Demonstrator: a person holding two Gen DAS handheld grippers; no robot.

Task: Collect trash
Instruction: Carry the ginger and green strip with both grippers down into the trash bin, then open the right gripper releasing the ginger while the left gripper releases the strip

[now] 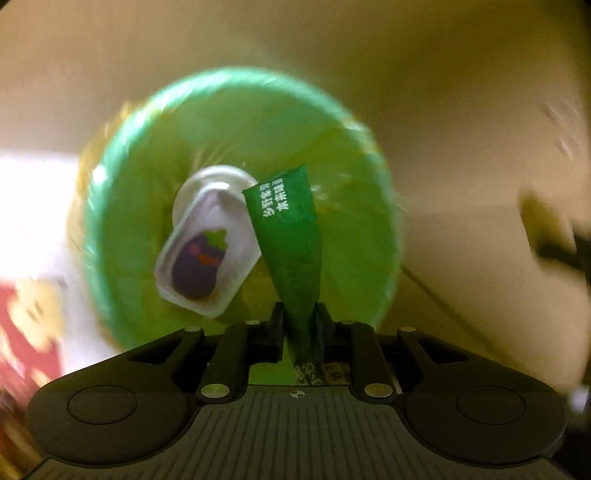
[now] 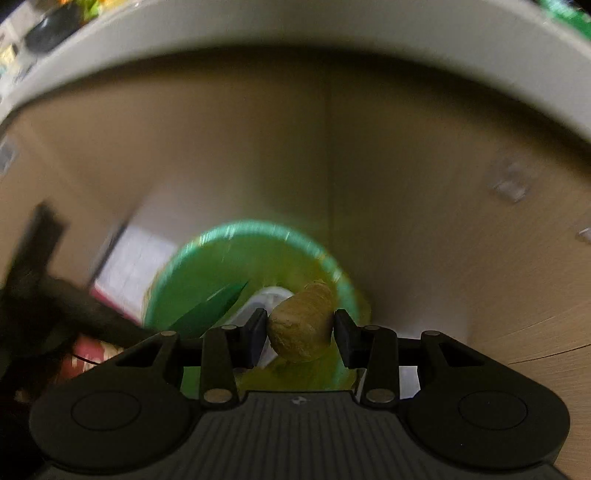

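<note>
The left claw (image 1: 300, 325) hangs over the green-lined bin (image 1: 110, 236), a green wrapper (image 1: 291, 236) standing between its narrow jaws; whether they press it is unclear. A small tub (image 1: 207, 251) lies inside the bin. The right claw (image 2: 300, 326) grips a brown crumpled wad (image 2: 301, 325) above the bin's near rim, with open floor (image 2: 480, 258) to the right.

Left gripper (image 1: 300, 325) pinching, right gripper (image 2: 300, 325) clamped — both angled down

Warm, dim yellowish light in both views. Heavy motion blur on the green bin (image 1: 236, 122) and floor; gripper bodies stay sharp. Blown-out white patch at left in left view. Strong fisheye bending, dark corners, desk edge (image 2: 332, 33) curved.
</note>
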